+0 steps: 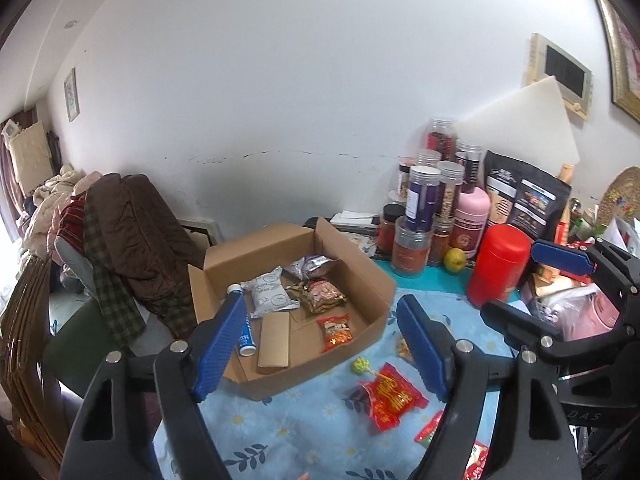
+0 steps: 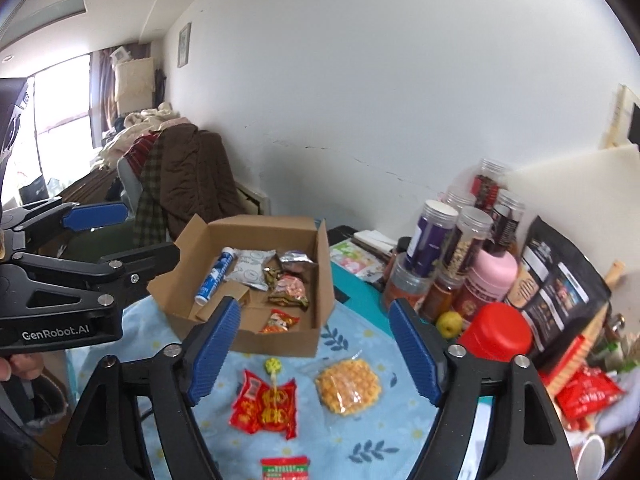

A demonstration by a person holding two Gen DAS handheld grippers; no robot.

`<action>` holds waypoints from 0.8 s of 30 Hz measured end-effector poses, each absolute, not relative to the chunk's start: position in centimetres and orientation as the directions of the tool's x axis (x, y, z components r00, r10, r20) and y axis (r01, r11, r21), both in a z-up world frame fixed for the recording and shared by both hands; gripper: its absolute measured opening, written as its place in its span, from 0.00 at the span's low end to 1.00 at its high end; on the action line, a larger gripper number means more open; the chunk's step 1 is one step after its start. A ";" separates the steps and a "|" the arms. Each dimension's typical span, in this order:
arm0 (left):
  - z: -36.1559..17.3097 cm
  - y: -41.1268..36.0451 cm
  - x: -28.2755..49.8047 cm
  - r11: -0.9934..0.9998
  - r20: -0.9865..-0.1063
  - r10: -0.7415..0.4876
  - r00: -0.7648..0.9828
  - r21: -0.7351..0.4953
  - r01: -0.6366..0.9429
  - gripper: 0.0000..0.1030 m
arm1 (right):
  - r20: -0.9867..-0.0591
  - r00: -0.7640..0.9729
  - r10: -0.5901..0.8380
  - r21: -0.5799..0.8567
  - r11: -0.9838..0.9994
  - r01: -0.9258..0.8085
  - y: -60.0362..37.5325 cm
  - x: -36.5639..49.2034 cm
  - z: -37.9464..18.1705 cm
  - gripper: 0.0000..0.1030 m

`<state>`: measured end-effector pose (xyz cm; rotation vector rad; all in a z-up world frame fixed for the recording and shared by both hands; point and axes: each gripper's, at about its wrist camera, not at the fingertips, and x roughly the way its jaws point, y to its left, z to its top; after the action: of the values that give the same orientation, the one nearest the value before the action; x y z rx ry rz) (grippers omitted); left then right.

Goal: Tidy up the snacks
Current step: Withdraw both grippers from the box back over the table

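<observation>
Blue ribbed pads frame the bottom of each wrist view. The left gripper (image 1: pixel 320 350) and the right gripper (image 2: pixel 316 350) both stand wide apart with nothing between the pads; neither has hold of anything.

Just beyond them, on the pale blue flower-printed cloth (image 2: pixel 372 432), lie the loose snacks. A flat red foil packet with yellow lettering (image 2: pixel 266 406) sits near the middle, its long axis running roughly near to far, with a small yellow-green lollipop (image 2: pixel 273 365) lying across its far edge. To its right, close beside it, is a clear bag of yellow waffle-like biscuits (image 2: pixel 348 388). A red-and-green striped packet (image 2: pixel 285 467) shows at the very near edge.

Farther off and slightly left stands the open brown cardboard box (image 1: pixel 362 276), flaps up, already holding a blue-and-white tube (image 1: pixel 244 336), a white pillow pack (image 1: pixel 268 294), a silver pouch, a gold-edged packet and a small orange packet (image 1: pixel 336 332).

In the right wrist view the red packet and the biscuit bag lie almost straight ahead, between the lines of its fingers. In the left wrist view the red packet (image 1: pixel 390 400) lies ahead and to the right, nearer the right finger. So the right gripper seems better placed for either loose snack. It would likely have to close across the packet's short width, then carry it far and left into the box.

Jars, a red canister (image 2: pixel 496 330) and a black pouch crowd the far right.
</observation>
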<state>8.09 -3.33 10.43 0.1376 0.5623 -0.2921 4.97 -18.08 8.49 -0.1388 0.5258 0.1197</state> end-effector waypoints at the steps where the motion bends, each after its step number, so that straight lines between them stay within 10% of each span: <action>1: 10.4 -3.4 7.6 0.947 -0.543 -0.243 0.804 0.047 0.318 0.76 | -0.503 0.861 0.077 -0.100 0.984 -0.146 -18.1 4.5 8.5 0.78; 24: 5.9 -4.7 1.4 0.879 -0.586 -0.399 0.705 -0.024 0.477 0.76 | -0.517 0.856 0.018 -0.017 0.999 -0.031 -20.1 -4.3 3.6 0.83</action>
<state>1.38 -4.70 5.91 0.1328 0.6196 -0.4885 -4.25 -20.06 3.64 -0.0252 0.5431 0.0260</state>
